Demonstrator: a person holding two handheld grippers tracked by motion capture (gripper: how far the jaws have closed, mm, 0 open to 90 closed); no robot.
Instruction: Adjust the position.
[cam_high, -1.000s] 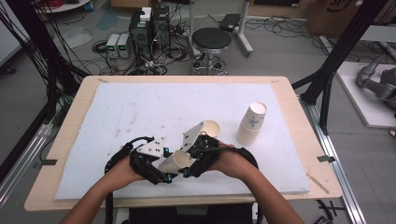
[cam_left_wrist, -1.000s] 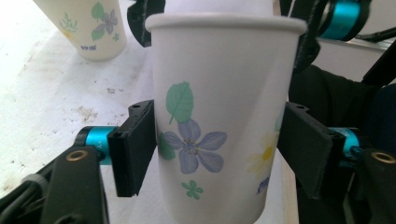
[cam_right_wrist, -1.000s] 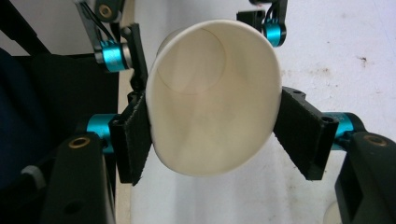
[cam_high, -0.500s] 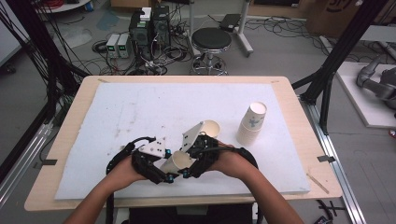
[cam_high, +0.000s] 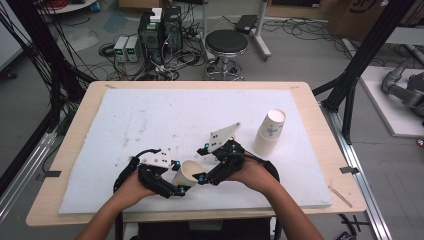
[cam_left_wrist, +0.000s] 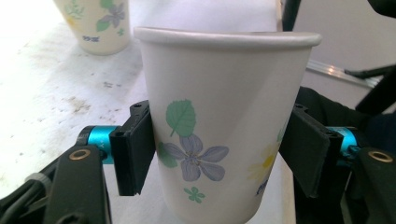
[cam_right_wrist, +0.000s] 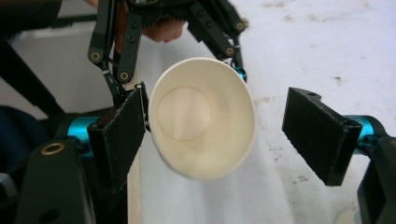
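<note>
Covering most of the wooden table (cam_high: 310, 95) is a white foam mat (cam_high: 165, 120), stained in spots, and all the action sits at its near edge. Stack of flowered paper cups (cam_high: 269, 131) stands upright at the mat's right side, well apart from the hands. Left gripper (cam_high: 176, 181) clamps a single paper cup (cam_high: 186, 172) by its side wall, both pads pressed on, cup tipped so its mouth faces the right gripper (cam_high: 206, 164). Right gripper's jaws are spread wide around the cup's rim: one pad looks to be touching or just beside the rim, the other is clearly apart from it, so nothing is held there. Judging progress: one cup is off the stack and in hand; a handover or placing looks like what's left, and the right side hasn't closed yet. Print on the cup: green leaf, purple and yellow flowers. Small blue mark on the far cup (cam_left_wrist: 95, 18), too blurred to read. No brand legible.
</note>
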